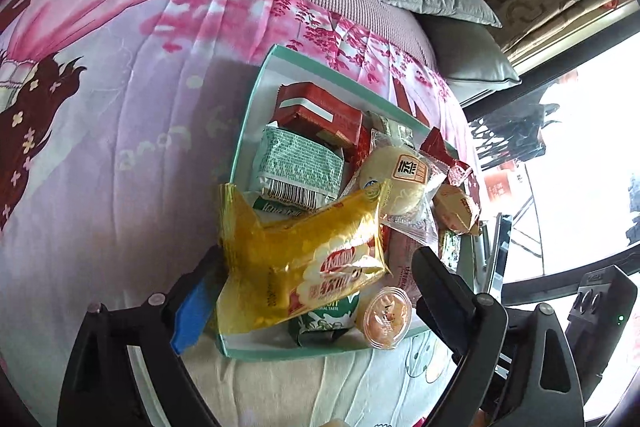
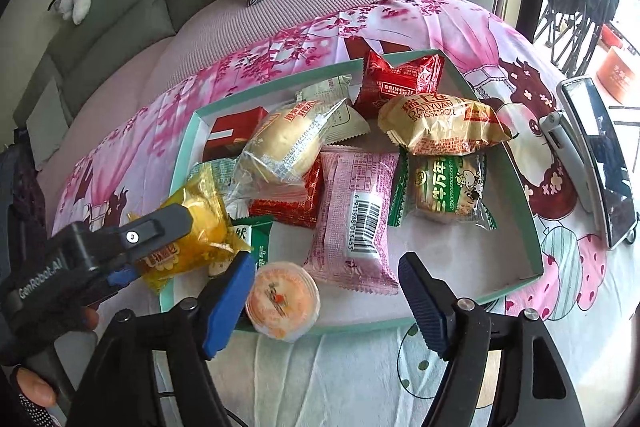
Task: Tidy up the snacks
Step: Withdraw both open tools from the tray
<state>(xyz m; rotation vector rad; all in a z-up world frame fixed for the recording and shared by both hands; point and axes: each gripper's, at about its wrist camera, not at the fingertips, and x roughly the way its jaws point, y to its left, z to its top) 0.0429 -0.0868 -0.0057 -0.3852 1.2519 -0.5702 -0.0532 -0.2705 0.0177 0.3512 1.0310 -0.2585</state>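
**Both claws wide over a crowded tray — watch the corner**

Here we are above the teal-rimmed tray (image 2: 532,227) sitting on the pink floral bedspread (image 1: 100,147), and it is packed. The left gripper (image 1: 316,267) stands wide, the yellow snack bag (image 1: 304,259) lying between its fingers at lower centre of the left view, draped across the tray's near corner with no pad visibly pressing it. The right gripper (image 2: 326,295) is wide too, and the small orange jelly cup (image 2: 282,301) sits between its jaws at the bottom centre of the right view, hard against the tray's front rim; I see no squeeze on it.

Now the risks. That yellow bag overhangs the tray edge, so a nudge from a withdrawing finger could drag it out onto the bedspread. The jelly cup is round and, I'd judge, slick; clip it off-centre and it could roll or hop the rim. The two grippers are working near each other at the same corner, so a collision is a fair worry. And the heap of the pink packet (image 2: 352,211), the bun in clear wrap (image 2: 288,143) and the gold swiss roll (image 2: 440,127) rests on soft bedding: lean on the tray and the pile may shift.
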